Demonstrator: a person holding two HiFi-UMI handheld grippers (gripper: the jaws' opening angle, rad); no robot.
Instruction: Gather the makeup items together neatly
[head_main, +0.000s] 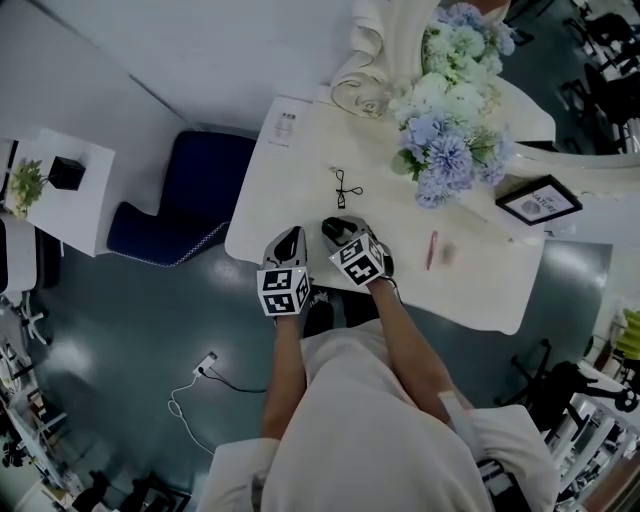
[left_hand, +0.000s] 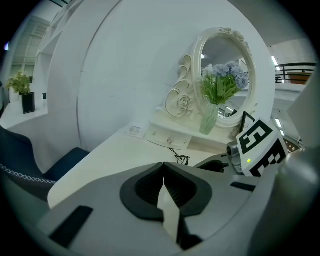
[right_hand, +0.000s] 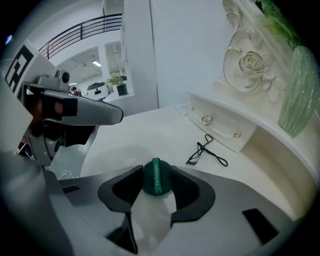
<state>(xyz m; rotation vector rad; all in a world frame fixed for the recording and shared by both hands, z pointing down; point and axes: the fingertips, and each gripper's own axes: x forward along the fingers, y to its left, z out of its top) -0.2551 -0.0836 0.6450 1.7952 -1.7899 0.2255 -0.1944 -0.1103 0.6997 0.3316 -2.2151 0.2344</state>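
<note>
Right now the right gripper (right_hand: 156, 171) stands wide over the near edge of the white vanity table (head_main: 290, 200), and a dark green round container (right_hand: 156, 179) sits between its jaws, touching both pads. A lighter green band runs over the container's top; it is closed, so what it holds cannot be seen. The left gripper (left_hand: 163, 169) hangs just beside the right one, its jaws pressed together with nothing between them. Farther along the table to the person's right, well apart from both grippers, lies a pink pencil (head_main: 432, 250) with a small pale round thing (head_main: 449, 255) just beside it, too blurred to name. A tangle of thin black cord (right_hand: 207, 150) lies on the tabletop between the grippers and the low shelf under the ornate mirror (left_hand: 222, 75). The shelf has a shut drawer (right_hand: 221, 124) with two knobs. On the shelf stands a ribbed green glass vase (right_hand: 296, 95) holding blue and white flowers (head_main: 450, 110). A black picture frame (head_main: 540, 200) rests near the bouquet. On a white side table (head_main: 85, 200), a black pot (head_main: 67, 172) stands beside a small plant (head_main: 25, 185).
</note>
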